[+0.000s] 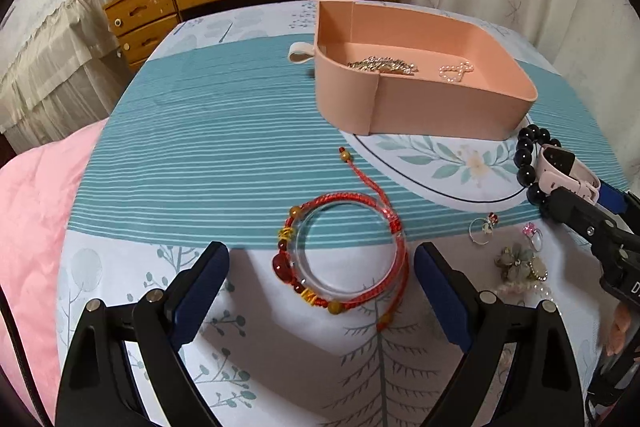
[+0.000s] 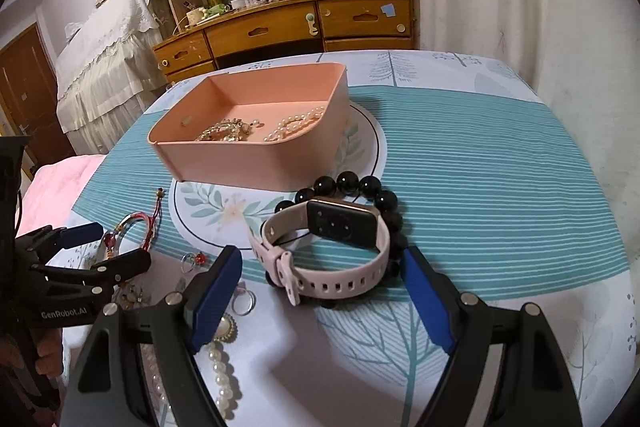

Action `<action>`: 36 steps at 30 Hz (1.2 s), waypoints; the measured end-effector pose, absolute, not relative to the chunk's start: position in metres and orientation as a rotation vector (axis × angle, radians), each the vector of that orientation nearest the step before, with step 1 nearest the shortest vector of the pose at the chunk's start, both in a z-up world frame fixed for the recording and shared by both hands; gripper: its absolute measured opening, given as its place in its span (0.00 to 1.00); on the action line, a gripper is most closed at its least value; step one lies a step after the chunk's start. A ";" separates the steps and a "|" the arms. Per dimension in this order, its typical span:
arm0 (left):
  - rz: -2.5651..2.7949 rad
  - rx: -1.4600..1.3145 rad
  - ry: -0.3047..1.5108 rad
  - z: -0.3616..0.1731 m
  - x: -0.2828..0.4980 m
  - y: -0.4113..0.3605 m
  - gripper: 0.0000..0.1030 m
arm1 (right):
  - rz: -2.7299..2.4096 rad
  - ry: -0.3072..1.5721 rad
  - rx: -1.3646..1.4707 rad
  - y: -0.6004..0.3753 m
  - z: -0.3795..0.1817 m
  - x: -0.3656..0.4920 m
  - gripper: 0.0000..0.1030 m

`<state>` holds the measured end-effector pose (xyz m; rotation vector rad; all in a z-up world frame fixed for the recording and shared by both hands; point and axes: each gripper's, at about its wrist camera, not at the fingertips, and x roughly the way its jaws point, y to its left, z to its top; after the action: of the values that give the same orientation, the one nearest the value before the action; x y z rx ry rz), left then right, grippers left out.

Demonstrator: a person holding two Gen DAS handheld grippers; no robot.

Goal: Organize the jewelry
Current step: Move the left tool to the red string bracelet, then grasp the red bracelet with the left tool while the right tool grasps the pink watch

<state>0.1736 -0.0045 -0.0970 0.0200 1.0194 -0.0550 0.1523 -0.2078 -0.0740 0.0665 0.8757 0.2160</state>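
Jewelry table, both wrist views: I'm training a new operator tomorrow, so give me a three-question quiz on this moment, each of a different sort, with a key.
1. True or false: the pink box already holds jewelry.
2. Multiple choice: what lies between the fingers of the left gripper? A) the pink watch B) the red cord bracelet with a clear bangle C) a pearl strand
3. Short answer: what does the pink watch lie on, in front of the right gripper?

Key:
1. True: a gold piece and pearls lie inside.
2. B: the red cord bracelet lies there, ungripped; jaws open.
3. The black bead bracelet.
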 end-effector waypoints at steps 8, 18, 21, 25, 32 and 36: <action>-0.056 -0.004 0.986 -0.095 0.169 -0.003 0.69 | 0.186 0.893 0.102 -0.214 -0.077 0.159 0.67; -0.058 0.000 0.987 -0.093 0.165 -0.003 0.60 | 0.191 0.855 0.114 -0.217 -0.072 0.156 0.59; -0.058 0.001 0.983 -0.093 0.164 -0.004 0.60 | 0.196 0.855 0.110 -0.216 -0.072 0.156 0.60; -0.059 0.001 0.980 -0.094 0.164 -0.002 0.60 | 0.207 0.870 0.090 -0.214 -0.073 0.160 0.61; -0.063 0.004 0.976 -0.094 0.163 -0.001 0.60 | 0.203 0.882 0.073 -0.210 -0.075 0.169 0.67; -0.066 0.005 0.977 -0.094 0.163 0.000 0.60 | 0.202 0.879 0.064 -0.208 -0.075 0.173 0.68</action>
<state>0.1628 0.0000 -0.0938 0.0047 0.9770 -0.0662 0.1729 -0.2085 -0.0752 0.0642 0.8785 0.2022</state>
